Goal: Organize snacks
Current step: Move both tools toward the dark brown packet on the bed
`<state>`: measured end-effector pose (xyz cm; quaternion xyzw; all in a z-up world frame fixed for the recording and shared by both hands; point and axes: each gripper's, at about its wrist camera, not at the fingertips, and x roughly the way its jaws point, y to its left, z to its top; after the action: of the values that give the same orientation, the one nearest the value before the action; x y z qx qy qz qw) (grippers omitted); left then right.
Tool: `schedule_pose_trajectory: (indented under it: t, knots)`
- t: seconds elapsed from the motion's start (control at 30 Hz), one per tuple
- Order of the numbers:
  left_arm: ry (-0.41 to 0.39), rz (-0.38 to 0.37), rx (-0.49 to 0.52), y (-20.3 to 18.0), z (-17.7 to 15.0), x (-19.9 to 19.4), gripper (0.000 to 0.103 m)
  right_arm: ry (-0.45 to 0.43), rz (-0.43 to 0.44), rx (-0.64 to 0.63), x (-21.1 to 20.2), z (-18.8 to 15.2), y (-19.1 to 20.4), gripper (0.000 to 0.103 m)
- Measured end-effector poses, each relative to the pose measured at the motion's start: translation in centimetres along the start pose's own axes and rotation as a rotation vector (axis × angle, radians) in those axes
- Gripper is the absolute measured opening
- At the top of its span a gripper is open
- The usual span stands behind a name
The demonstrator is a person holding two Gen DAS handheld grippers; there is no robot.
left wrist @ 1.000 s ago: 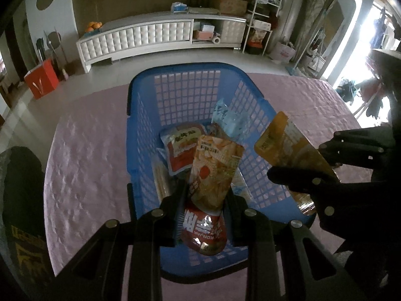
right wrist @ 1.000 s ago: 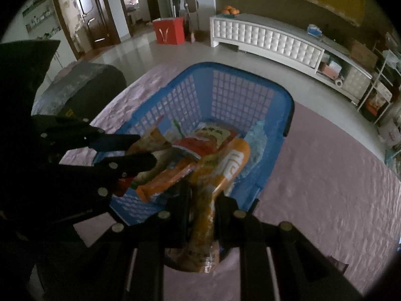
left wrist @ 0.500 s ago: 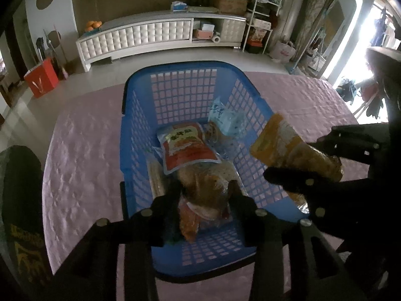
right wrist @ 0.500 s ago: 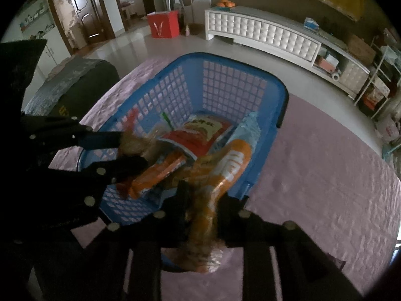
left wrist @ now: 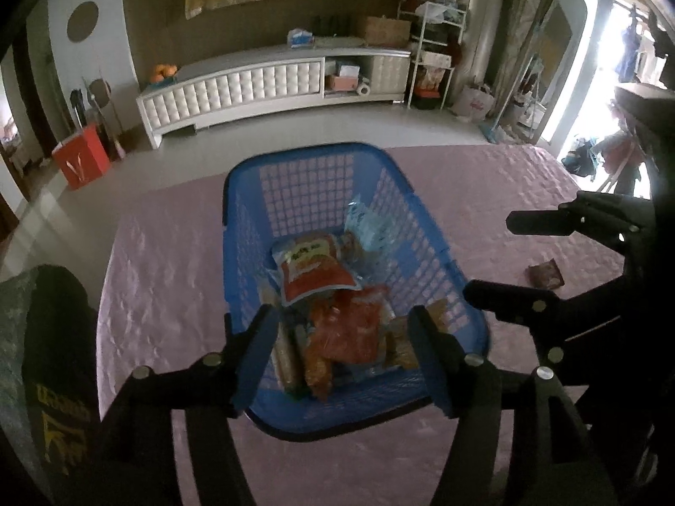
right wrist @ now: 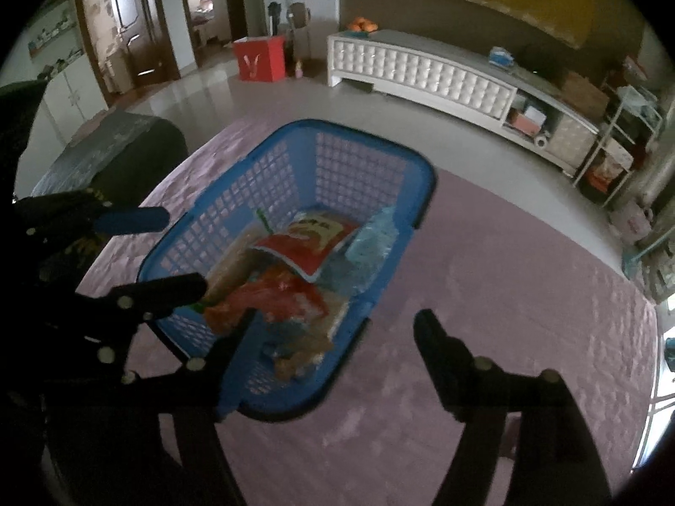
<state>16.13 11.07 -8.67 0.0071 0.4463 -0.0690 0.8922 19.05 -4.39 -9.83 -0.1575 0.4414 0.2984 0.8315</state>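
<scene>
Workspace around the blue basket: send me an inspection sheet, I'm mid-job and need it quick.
Surface: pink textured tablecloth.
Job's things: blue basket holds the snack packets, a red-and-white packet on top.
Clutter: one small dark packet lies on the cloth beside the basket.
Grippers: left gripper and right gripper are both opening, nothing between the jaws.
Cables: nothing seen.
Surroundings: white tufted cabinet, red box on floor.

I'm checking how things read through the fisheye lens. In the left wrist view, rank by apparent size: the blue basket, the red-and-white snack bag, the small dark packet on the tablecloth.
1. Blue basket, by far the largest.
2. Red-and-white snack bag, lying inside it.
3. Small dark packet, clearly smallest.
</scene>
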Motion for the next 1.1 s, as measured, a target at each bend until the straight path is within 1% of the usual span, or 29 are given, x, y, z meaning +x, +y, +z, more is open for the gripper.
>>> schedule_pose_trajectory:
  t: [0.2, 0.3, 0.43, 0.6, 0.7, 0.8, 0.9, 1.0, 1.1]
  knots:
    - [-0.037, -0.002, 0.036, -2.7, 0.6, -2.1, 0.062, -0.032, -0.018, 0.039, -3.0, -1.3, -1.6, 0.078]
    - [-0.053, 0.0, 0.069, -4.6, 0.8, -2.9, 0.068, -0.053, -0.033, 0.048, -4.5, -2.2, -2.4, 0.078]
    - [-0.075, -0.012, 0.111, -7.4, 0.9, -3.7, 0.071, -0.08, -0.062, 0.074, -7.0, -3.6, -4.2, 0.078]
    - [-0.087, -0.036, 0.136, -10.5, 1.3, -3.5, 0.073, -0.086, -0.099, 0.143, -8.7, -5.5, -7.2, 0.079]
    - [-0.084, -0.055, 0.152, -12.3, 1.5, -2.9, 0.077, -0.088, -0.122, 0.178, -9.2, -6.6, -8.7, 0.08]
    - [-0.075, -0.067, 0.173, -14.3, 1.7, -1.9, 0.077, -0.079, -0.138, 0.215, -9.3, -8.1, -10.3, 0.081]
    - [-0.06, -0.082, 0.169, -15.9, 1.7, -0.4, 0.077, -0.057, -0.146, 0.247, -8.8, -9.7, -11.6, 0.082]
    - [-0.049, -0.068, 0.165, -17.4, 1.3, 1.3, 0.077, -0.028, -0.142, 0.289, -7.9, -11.0, -13.0, 0.082]
    - [-0.015, -0.085, 0.162, -18.8, 1.0, 3.2, 0.077, 0.014, -0.122, 0.335, -6.6, -12.5, -14.5, 0.085]
